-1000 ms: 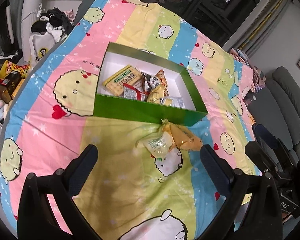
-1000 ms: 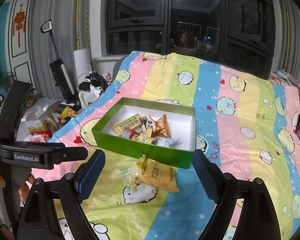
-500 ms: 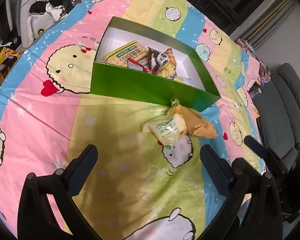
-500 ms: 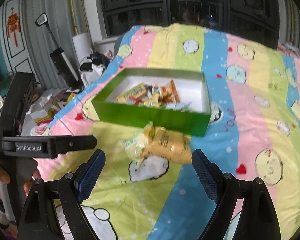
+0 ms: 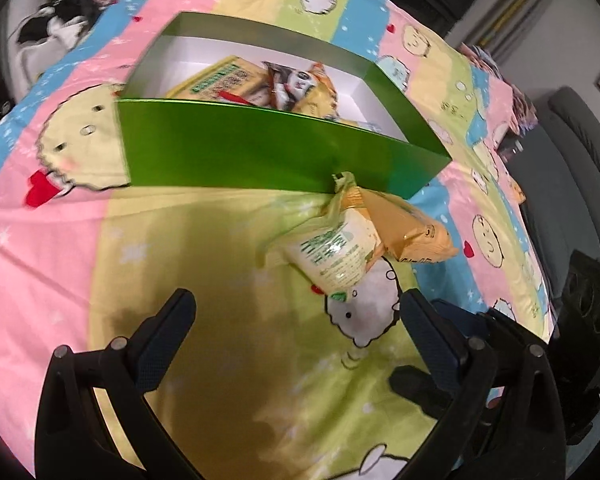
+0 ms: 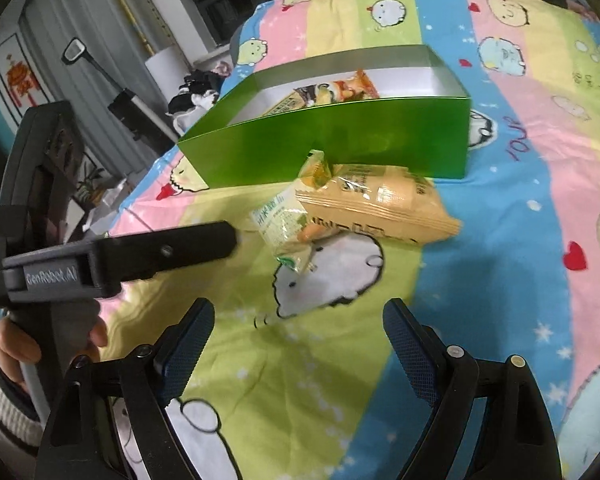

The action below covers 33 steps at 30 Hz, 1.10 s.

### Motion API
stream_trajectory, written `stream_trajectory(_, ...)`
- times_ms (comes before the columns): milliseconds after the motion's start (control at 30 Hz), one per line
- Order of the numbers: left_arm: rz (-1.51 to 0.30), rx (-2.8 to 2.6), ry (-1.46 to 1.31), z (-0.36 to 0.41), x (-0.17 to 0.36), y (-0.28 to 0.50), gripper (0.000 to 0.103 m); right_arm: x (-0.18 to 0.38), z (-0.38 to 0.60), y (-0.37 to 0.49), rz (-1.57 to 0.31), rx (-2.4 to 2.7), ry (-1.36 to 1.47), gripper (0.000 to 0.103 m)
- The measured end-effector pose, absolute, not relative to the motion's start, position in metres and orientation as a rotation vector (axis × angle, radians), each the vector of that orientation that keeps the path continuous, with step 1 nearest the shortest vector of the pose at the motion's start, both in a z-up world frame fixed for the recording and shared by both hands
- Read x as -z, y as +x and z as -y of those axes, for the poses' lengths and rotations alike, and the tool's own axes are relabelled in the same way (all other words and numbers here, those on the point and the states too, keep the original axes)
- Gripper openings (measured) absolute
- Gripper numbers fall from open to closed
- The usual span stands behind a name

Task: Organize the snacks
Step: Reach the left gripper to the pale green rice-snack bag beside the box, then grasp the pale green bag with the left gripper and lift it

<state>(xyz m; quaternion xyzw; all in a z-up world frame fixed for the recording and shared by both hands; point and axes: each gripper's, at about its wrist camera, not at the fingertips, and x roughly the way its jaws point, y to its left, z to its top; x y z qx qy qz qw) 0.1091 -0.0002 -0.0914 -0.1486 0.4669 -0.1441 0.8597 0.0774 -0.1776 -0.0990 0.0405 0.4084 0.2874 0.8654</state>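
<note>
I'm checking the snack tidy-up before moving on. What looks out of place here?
Two packets lie outside the green box on the bedspread, in front of its near wall: an orange packet overlapping a pale green-and-white packet. The other snacks are inside the box. Both claws are open and hold nothing.

Against the near wall of the green cardboard box [image 5: 260,160], two plastic snack packets [image 5: 364,240] lie overlapping on the cartoon-print striped bedsheet [image 5: 60,248]; more snack packets [image 5: 268,84] lie inside the box.
</note>
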Motion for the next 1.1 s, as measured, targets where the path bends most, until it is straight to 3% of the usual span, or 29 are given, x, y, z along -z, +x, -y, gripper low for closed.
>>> stream_trajectory(200, -0.968, 0.382, -0.251, 0.013, 0.090, 0.131, 0.101, 0.105, 0.160, 0.098, -0.857, -0.631, 0.082, 0.073)
stream_trajectory(567, -1.011, 0.464, -0.199, 0.028, 0.103, 0.151, 0.082, 0.115, 0.153, 0.126, -0.882, -0.645, 0.162, 0.050)
stream_trajectory(667, -1.021, 0.482, -0.220, 0.026, 0.104, 0.150, 0.067, 0.118, 0.156, 0.130, -0.897, -0.650, 0.186, 0.037)
stream_trajectory(733, -1.027, 0.486, -0.229, 0.025, 0.104, 0.149, 0.043, 0.119, 0.157, 0.131, -0.902, -0.651, 0.192, 0.028)
stream_trajectory(767, -1.025, 0.492, -0.232, 0.026, 0.103, 0.148, 0.042, 0.119, 0.156, 0.131, -0.903, -0.655, 0.190, 0.022)
stream_trajectory(1100, -0.988, 0.494, -0.248, 0.029, 0.089, 0.135, 0.039, 0.104, 0.149, 0.111, -0.850, -0.661, 0.120, 0.018)
